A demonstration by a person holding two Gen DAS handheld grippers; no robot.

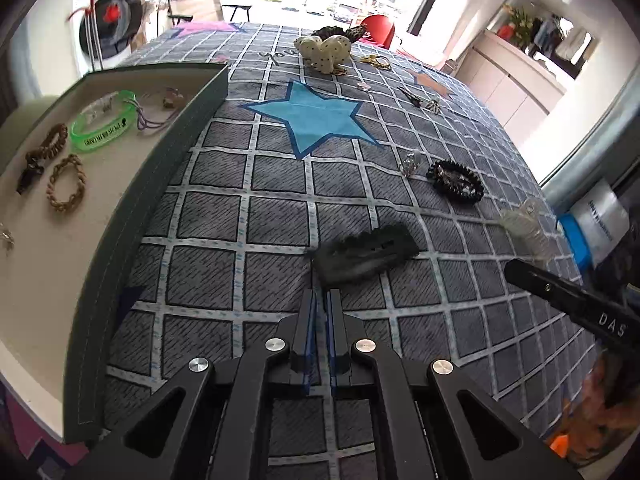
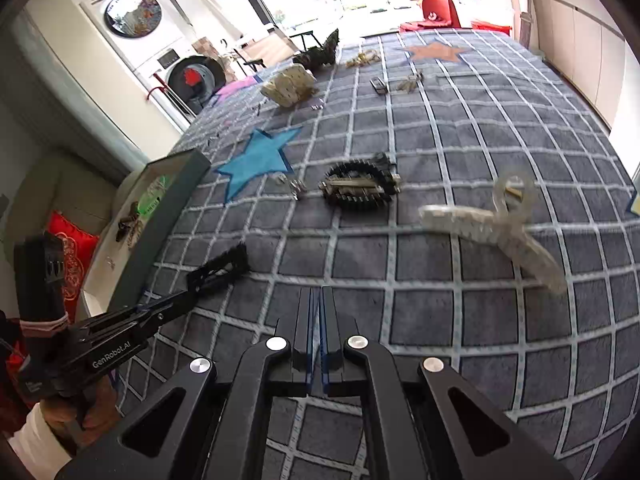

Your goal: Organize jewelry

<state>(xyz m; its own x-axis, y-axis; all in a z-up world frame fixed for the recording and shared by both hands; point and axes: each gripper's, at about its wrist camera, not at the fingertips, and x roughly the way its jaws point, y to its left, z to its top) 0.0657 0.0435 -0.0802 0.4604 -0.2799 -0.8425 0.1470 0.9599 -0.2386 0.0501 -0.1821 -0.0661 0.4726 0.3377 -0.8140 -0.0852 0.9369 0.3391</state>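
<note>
My left gripper [image 1: 324, 294] is shut with nothing between its fingers. A black toothed hair clip [image 1: 366, 254] lies on the cloth just ahead of its tips. From the right wrist view the left gripper [image 2: 188, 298] points at that same black clip [image 2: 220, 270], very close to it. My right gripper [image 2: 318, 292] is also shut and empty, over the checked cloth. A clear plastic hair clip [image 2: 492, 228] lies ahead of it to the right. The dark green tray [image 1: 160, 184] at the left holds a green bracelet [image 1: 104, 122] and braided bands [image 1: 66, 184].
A black spiked hair piece [image 1: 456, 180] and a small crystal piece [image 1: 412, 162] lie mid-cloth beyond the blue star [image 1: 312, 114]. A polka-dot scrunchie [image 1: 324, 52] and small gold pieces sit at the far end. A hand [image 2: 80, 408] holds the left gripper.
</note>
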